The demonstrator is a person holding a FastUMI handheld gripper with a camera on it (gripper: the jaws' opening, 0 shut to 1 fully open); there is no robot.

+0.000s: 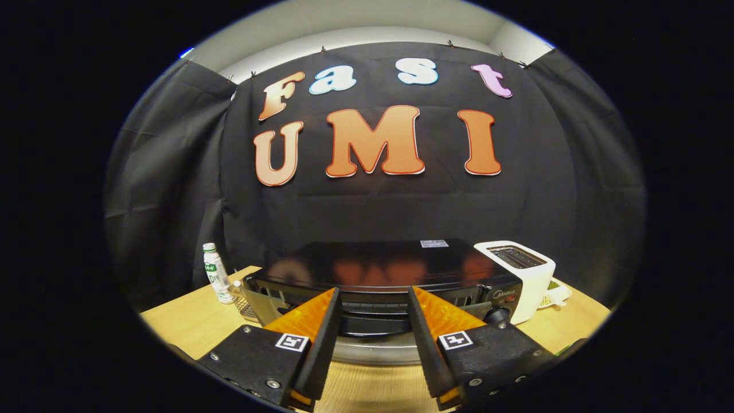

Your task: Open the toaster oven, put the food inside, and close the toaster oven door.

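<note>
A black toaster oven with a glossy top stands on the wooden table, right in front of me. My gripper is open, and its fingertips reach up to the oven's front, one on each side of the middle. Between the fingers I see the oven's dark door handle, with a pale grey band below it. Nothing is held between the fingers. I cannot tell whether the door is shut tight or ajar. A control knob sits at the front's right end, just past the right finger.
A white slot toaster stands against the oven's right side, and behind it is a white plate with something greenish. Left of the oven are a small white bottle and a wire basket. Black cloth walls close the booth behind.
</note>
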